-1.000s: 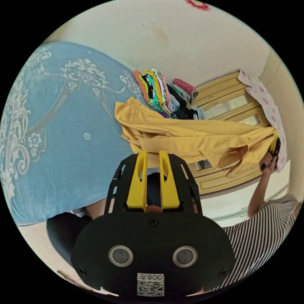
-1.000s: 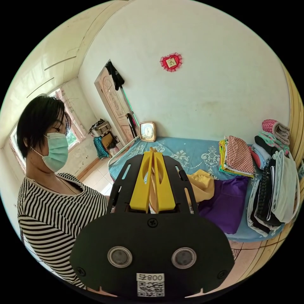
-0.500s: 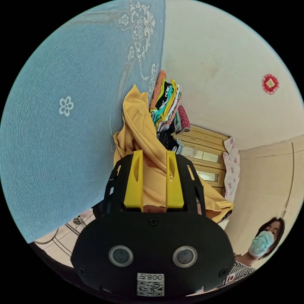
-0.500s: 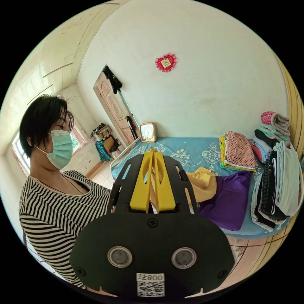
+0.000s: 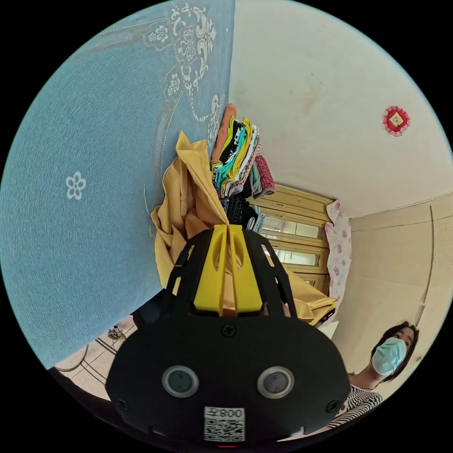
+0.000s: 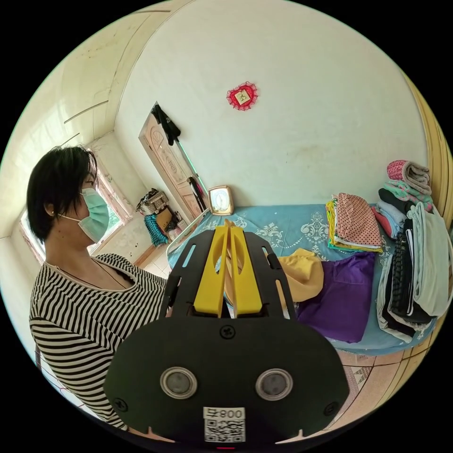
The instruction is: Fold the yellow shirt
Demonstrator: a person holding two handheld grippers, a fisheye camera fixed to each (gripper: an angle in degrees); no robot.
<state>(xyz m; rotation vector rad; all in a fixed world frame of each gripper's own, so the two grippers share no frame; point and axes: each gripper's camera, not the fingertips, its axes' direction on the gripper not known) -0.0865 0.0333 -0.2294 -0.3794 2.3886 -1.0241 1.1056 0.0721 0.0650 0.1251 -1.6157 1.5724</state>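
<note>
home bedroom, bed point(image 6: 292, 226), folded clothes point(image 6: 354, 224)

A purple garment point(image 6: 342, 302) lies on the blue bedspread point(image 6: 288, 226) beside folded stacks point(image 6: 354, 224). A clock point(image 6: 220, 199) stands against the wall.

The left tool point(image 5: 228, 229) has closed on the yellow shirt point(image 5: 188, 207).

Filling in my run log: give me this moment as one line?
left tool: shut on yellow shirt | right tool: shut on yellow shirt | shirt: partly on bed, unfolded
</note>
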